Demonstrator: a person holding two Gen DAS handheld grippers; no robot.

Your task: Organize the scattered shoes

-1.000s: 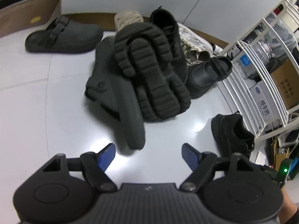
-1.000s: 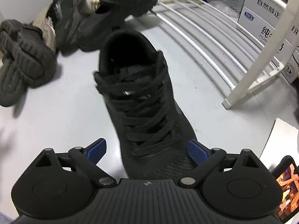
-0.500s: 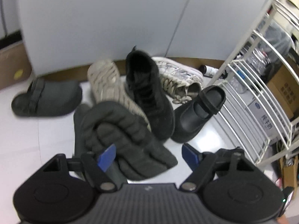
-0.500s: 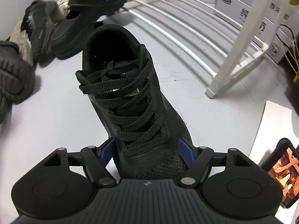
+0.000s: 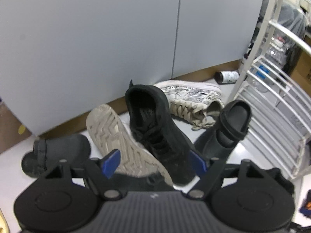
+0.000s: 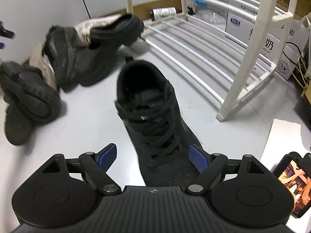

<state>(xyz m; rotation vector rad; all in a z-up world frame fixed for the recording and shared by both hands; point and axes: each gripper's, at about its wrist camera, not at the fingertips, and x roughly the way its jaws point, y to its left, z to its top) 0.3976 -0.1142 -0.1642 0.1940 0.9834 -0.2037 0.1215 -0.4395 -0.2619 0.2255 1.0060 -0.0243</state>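
The black sneaker's (image 6: 155, 120) toe hides behind the right tongs' (image 6: 153, 158) body.

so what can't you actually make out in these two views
- Black sneaker, right wrist view: its toe is hidden under the right gripper body.
- Upturned pale sole, left wrist view: its near end is hidden behind the left gripper.
- Grey clog, left wrist view: blurred and partly covered by the gripper.
- Shoe pile, right wrist view: motion blur, so single shoes are hard to separate.
- Phone, right wrist view: cut by the edge.
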